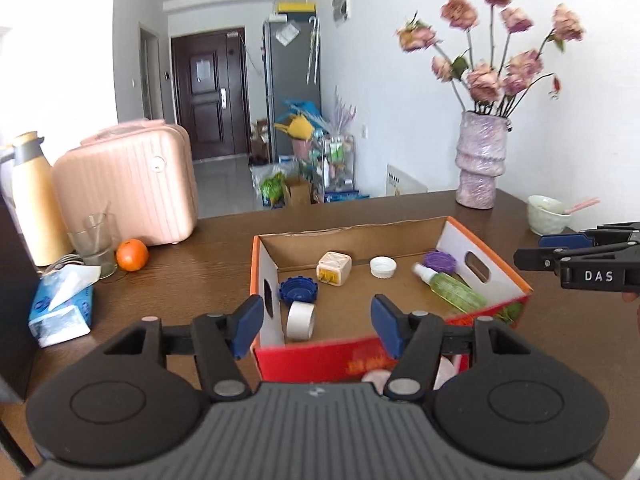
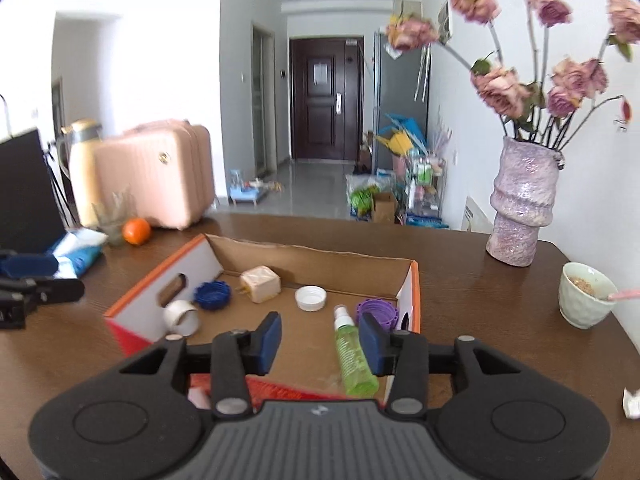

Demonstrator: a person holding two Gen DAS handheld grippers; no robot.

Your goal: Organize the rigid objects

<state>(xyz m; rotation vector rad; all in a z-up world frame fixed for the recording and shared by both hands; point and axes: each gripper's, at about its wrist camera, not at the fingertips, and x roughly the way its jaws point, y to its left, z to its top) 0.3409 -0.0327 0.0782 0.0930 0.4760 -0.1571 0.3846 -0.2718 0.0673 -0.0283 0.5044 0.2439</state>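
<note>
- A cardboard box (image 1: 486, 276) is sitting on a brown tabletop (image 1: 192, 264), holding a green spray bottle (image 2: 354, 354), a white tape roll (image 1: 300, 320), a blue cap (image 1: 298, 290), a purple cap (image 2: 378, 312), a white cap (image 1: 383, 267) and a beige cube (image 1: 333, 269).
- The left gripper (image 1: 316, 320) is hovering over the box's near edge, jaws apart and gripping nothing.
- The right gripper (image 2: 320, 340) is hanging above the bottle, jaws apart and empty.
- Something pale pink, possibly another item, is lying by the box's near wall.
- Judging by this, a placement is finishing; the next move calls for finding a loose object outside the box.
</note>
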